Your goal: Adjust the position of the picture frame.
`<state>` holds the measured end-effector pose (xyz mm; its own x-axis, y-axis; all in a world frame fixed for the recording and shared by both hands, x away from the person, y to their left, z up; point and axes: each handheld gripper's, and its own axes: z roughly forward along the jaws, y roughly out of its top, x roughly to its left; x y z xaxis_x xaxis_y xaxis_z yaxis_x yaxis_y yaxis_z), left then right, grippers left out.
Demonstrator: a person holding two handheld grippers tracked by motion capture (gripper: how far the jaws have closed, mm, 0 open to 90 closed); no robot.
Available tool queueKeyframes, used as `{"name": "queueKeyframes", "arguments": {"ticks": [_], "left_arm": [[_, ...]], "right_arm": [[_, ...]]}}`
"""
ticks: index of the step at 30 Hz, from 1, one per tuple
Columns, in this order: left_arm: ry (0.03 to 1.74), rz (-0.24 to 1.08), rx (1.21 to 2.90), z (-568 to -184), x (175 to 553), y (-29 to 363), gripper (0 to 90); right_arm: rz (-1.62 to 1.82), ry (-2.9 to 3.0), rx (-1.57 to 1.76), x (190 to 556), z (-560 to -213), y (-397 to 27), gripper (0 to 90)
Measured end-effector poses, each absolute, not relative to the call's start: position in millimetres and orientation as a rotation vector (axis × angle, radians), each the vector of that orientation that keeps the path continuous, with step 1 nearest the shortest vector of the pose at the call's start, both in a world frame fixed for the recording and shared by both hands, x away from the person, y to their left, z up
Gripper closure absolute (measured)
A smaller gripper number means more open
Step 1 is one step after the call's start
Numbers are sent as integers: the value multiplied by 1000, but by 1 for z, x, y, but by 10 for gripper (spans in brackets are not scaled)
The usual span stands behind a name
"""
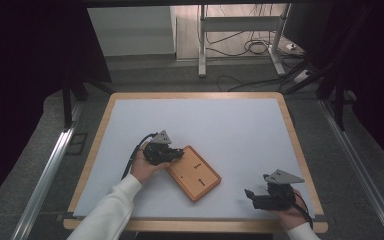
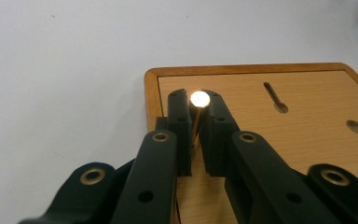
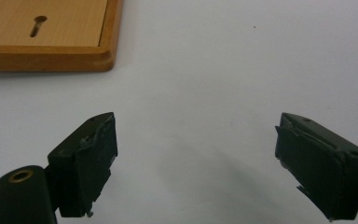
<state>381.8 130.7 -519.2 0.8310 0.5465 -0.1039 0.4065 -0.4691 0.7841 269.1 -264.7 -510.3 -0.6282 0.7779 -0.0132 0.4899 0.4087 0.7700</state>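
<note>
Left claw [image 2: 199, 100] pinches what looks like a brass pin [image 2: 199, 99] over the unlabelled wooden board [image 2: 270, 135]; right claw [image 3: 196, 154] gapes wide.

No legible text, label, brand, number or sign on any surface in these views.

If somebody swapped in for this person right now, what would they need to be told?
Left gripper: shut on a thin brass pin with a shiny round head, held over the corner of the wooden board.
Right gripper: open, empty, resting near the table's front right edge.
Board: lies flat mid-table, two keyhole slots empty.
Done: pin picked up.
Left: probably placing the pin at a slot.
</note>
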Motion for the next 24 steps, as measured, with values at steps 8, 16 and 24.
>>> {"name": "queueKeyframes", "arguments": {"ticks": [8,16,24], "left_arm": [[725,222,2118,-525,381,131,819],[879,306,2039,-506,358,153,385],[954,326,2015,-506,332,170,298]], "right_arm": [[1074,2301,1087,268,-510,-264,134],[1075,2301,1083,267,-509,-264,134],[1067,2301,1084,268,-507,-262,161]]}}
